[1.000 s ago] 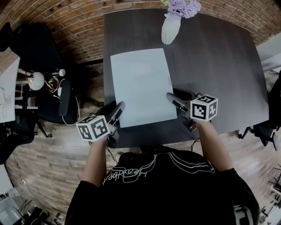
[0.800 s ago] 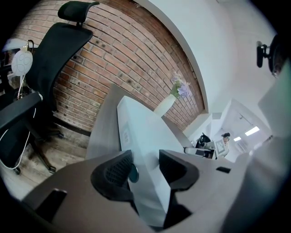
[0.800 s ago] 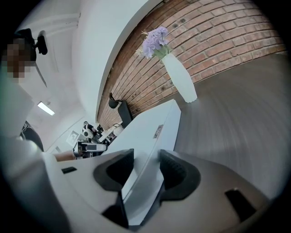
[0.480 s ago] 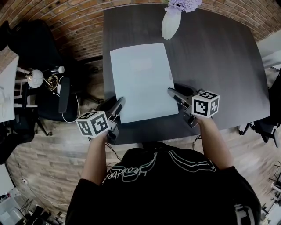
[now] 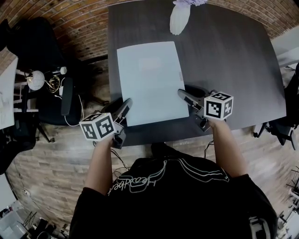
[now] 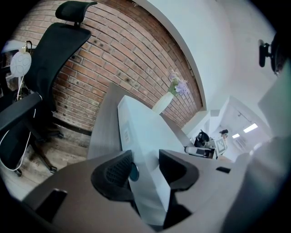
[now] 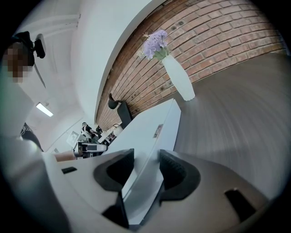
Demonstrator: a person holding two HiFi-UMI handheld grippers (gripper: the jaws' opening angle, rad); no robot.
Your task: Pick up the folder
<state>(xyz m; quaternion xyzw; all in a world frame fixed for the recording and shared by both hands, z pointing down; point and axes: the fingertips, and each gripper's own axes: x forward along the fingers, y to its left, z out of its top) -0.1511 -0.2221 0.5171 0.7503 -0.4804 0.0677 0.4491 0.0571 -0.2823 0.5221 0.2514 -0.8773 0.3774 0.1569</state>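
Hard bits 1st: we can't see the folder (image 5: 150,81)'s two near corners, the jaws cover them. The vase (image 5: 179,18) is cut off at the top of the head view, so only a bit of its purple flowers (image 5: 187,2) shows there. A small label (image 7: 158,131) sits on the folder's edge, too tiny to read. We can't tell if the folder's far end rests on the table (image 5: 233,70) or is up off it. The black chair (image 5: 42,51) at the left is dark & hard to make out.

L gripper (image 5: 126,103): jaws part way closed, ribbed black pads squeezing the folder's near left corner. R gripper (image 5: 182,94): same, clamped on the near right corner. Each has a white cube (image 5: 218,105) w/ black squares.

Folder: pale blue, flat, smooth, a rectangle, over the near part of the table, btw. the 2 grippers. Table: dark grey, wood-grain look, rounded edge. Vase: white, smooth, tall, narrow. Brick wall (image 7: 218,32): red, rough.
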